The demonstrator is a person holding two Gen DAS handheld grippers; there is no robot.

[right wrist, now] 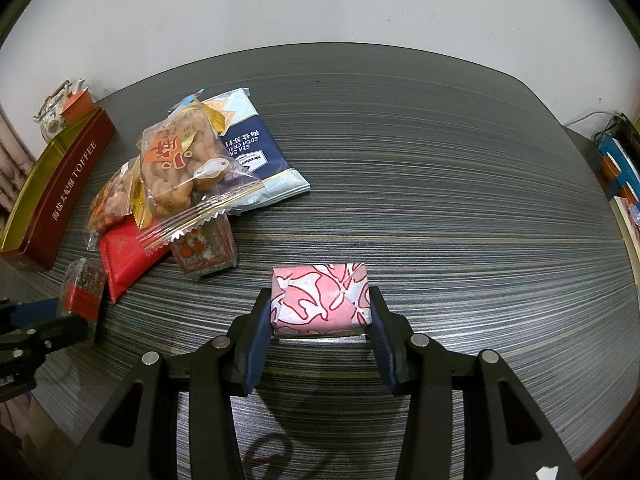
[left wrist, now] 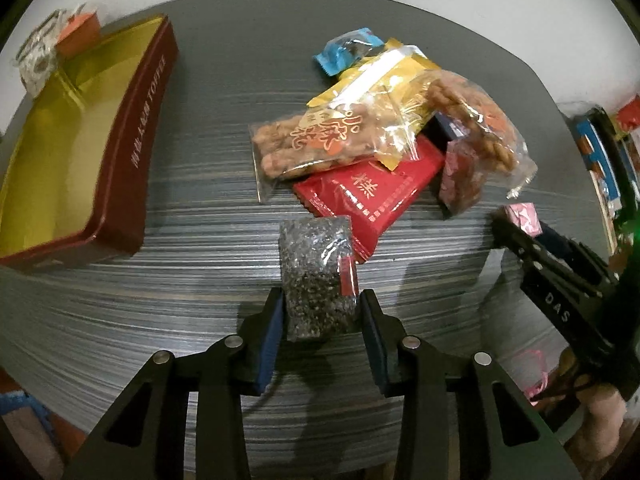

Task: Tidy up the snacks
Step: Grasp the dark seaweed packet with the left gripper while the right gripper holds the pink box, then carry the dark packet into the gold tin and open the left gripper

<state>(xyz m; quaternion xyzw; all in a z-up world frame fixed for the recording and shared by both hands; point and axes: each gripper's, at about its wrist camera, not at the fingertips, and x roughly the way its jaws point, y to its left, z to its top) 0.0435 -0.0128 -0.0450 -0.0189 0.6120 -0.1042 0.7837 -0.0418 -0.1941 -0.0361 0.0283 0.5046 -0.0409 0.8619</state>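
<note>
My left gripper is shut on a clear packet of dark sesame snack with a red label, held above the table; it also shows in the right wrist view. My right gripper is shut on a pink and white wrapped snack, which shows small in the left wrist view. A pile of snacks lies on the table: twisted dough bags, a red packet, a blue packet, a soda cracker bag. The open red toffee box with gold lining stands at the left.
The dark striped table stretches right of the pile. A teapot and an orange box stand behind the toffee box. Books and cables lie off the table's right edge. A white wall is behind.
</note>
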